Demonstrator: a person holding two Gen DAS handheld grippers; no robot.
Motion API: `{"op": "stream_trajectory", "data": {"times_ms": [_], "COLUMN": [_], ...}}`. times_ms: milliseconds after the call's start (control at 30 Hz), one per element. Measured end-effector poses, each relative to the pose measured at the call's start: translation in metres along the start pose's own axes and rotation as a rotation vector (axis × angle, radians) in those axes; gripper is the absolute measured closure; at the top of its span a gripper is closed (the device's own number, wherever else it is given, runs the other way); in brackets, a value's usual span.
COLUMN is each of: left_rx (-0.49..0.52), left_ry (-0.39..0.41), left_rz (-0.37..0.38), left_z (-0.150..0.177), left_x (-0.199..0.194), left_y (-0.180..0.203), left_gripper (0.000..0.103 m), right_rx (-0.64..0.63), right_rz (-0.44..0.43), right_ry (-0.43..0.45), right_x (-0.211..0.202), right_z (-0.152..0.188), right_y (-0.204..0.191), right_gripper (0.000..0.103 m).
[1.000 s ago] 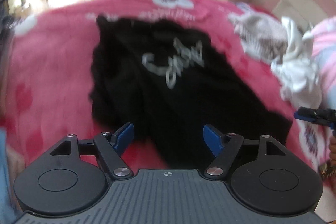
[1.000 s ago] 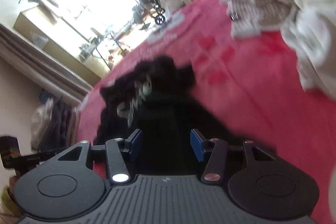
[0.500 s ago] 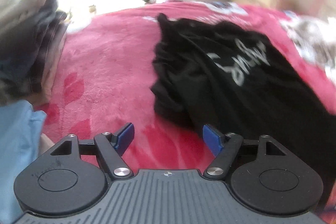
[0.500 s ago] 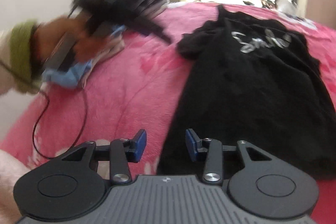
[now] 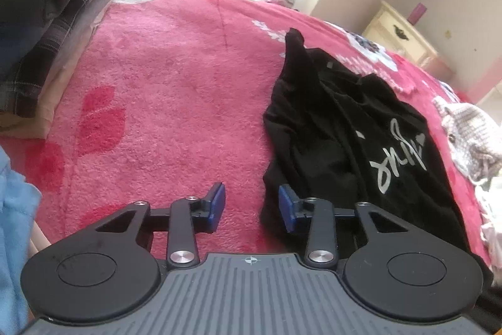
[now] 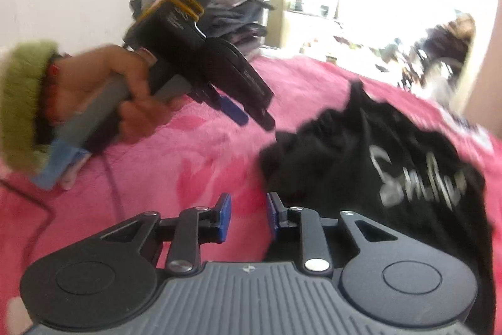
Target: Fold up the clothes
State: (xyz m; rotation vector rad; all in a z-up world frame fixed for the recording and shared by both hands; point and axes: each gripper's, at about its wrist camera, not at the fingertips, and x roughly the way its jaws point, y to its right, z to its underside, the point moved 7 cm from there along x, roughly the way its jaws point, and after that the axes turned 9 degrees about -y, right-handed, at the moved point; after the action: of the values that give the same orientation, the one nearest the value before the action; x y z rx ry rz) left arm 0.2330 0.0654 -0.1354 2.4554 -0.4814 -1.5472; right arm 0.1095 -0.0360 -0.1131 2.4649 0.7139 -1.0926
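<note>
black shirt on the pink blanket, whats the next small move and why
Probably ease the left gripper forward-right onto the near edge of the black shirt and pinch it: both grippers are open and empty, and the shirt lies rumpled, unfolded, beside its right pad.

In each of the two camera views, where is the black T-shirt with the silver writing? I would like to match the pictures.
Left wrist view: the black T-shirt lies right of centre on the pink blanket, just beyond the right finger of the open left gripper.
Right wrist view: it fills the right half, ahead of the open right gripper.
Shared landmark: the stack of folded clothes.
</note>
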Motion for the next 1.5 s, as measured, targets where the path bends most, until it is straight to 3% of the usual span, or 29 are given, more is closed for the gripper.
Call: {"op": "stream_trajectory", "data": {"times_ms": [100,133,200,300,467,633,700,733,767,933,1067,1233,1367,1500], "left_rx": [0.024,0.029,0.037,0.045,0.051,0.056,0.059,0.060,0.061,-0.007,-0.053,-0.019,0.035,0.070], "left_ry": [-0.006,-0.009,-0.003,0.006,0.004,0.002,0.001,0.001,0.000,0.091,0.134,0.161,0.113,0.055], "left_rz": [0.033,0.045,0.080,0.142,0.159,0.173,0.179,0.182,0.184,0.202,0.162,0.008,-0.156,-0.275], "left_z": [0.004,0.006,0.009,0.011,0.010,0.008,0.007,0.007,0.007,-0.009,-0.036,-0.066,-0.074,-0.074], "left_x": [-0.003,-0.004,-0.005,-0.004,0.010,0.026,0.032,0.035,0.038,0.004,-0.032,-0.062,-0.049,-0.031], "left_y": [-0.001,-0.002,-0.003,-0.004,0.001,0.007,0.009,0.011,0.012,0.002,-0.018,-0.043,-0.058,-0.072], "left_gripper": [0.066,0.066,0.066,0.066,0.065,0.065,0.076,0.094,0.098,0.101,0.101,0.101,0.101,0.101], "right_rx": [-0.071,-0.062,0.010,0.306,0.721,0.966,1.032,1.040,1.043,0.905,0.742,0.653,0.626,0.668], "right_rz": [0.059,0.075,0.074,-0.027,-0.191,-0.323,-0.360,-0.363,-0.363,-0.324,-0.330,-0.430,-0.506,-0.571], "right_ry": [-0.045,-0.078,-0.122,-0.108,-0.055,-0.017,-0.002,0.003,0.007,0.030,0.035,0.056,0.042,-0.019], "right_x": [0.033,0.045,0.060,0.063,0.062,0.066,0.066,0.065,0.064,0.048,0.041,0.057,0.088,0.125], "right_z": [-0.009,-0.008,-0.001,0.010,0.034,0.054,0.058,0.059,0.058,0.037,0.006,-0.042,-0.074,-0.085], "right_y": [0.008,0.016,0.035,0.075,0.118,0.139,0.143,0.144,0.145,0.138,0.113,0.072,0.038,0.013], "right_gripper": [0.083,0.093,0.100,0.101,0.101,0.101,0.101,0.101,0.101,0.101,0.101,0.101,0.101,0.101]}}
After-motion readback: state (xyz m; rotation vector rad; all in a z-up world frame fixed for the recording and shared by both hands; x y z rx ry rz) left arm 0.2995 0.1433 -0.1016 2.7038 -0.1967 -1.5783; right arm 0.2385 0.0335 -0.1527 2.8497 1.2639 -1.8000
